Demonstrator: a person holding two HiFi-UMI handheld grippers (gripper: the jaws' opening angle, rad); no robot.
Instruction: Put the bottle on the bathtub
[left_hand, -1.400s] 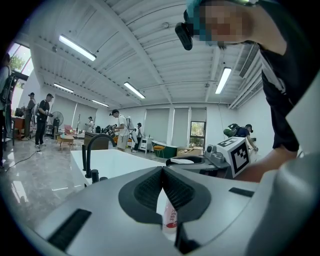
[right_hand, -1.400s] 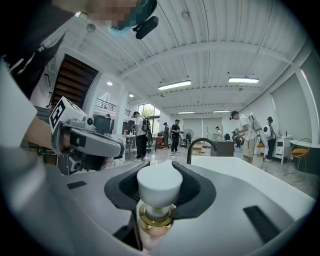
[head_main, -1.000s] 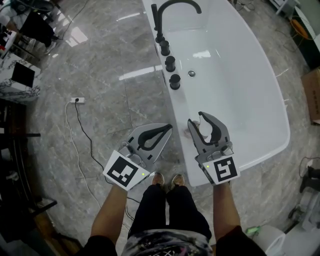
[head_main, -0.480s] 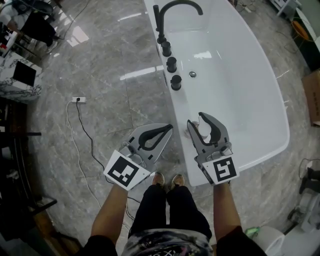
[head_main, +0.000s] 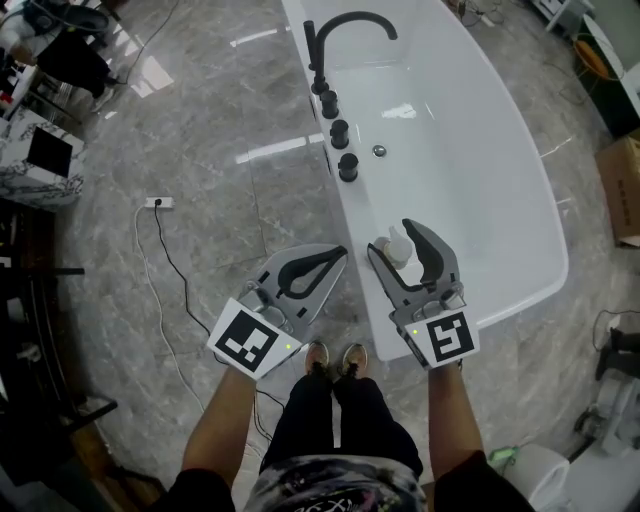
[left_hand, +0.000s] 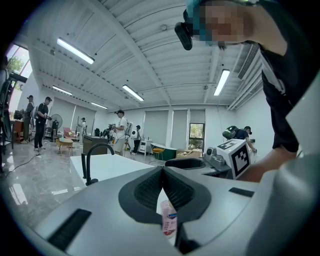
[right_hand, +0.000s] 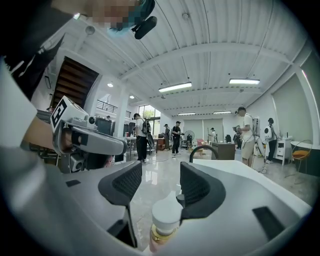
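Note:
A small pink bottle (head_main: 398, 246) with a white cap (right_hand: 166, 214) stands upright on the near corner of the white bathtub (head_main: 480, 180). My right gripper (head_main: 392, 240) is around the bottle. Its jaws have just been opening and now stand apart, with gaps between the pads (right_hand: 125, 182) and the bottle. In the right gripper view the cap sits low between the jaws of the right gripper (right_hand: 160, 172). My left gripper (head_main: 338, 257) is shut and empty, over the floor just left of the tub. Past the left gripper (left_hand: 162, 171), the bottle (left_hand: 168, 222) shows through the gap under the tips.
A black faucet (head_main: 340, 30) and black knobs (head_main: 338, 132) line the tub's left rim. On the grey marble floor lie a socket strip and cable (head_main: 155, 202). A cardboard box (head_main: 625, 190) stands at the right. My feet (head_main: 330, 358) are near the tub's corner. People stand far back.
The right gripper's jaws have spread wider and let go of the bottle, which now stands free between them. Both grippers have risen slightly. The left gripper stays shut.

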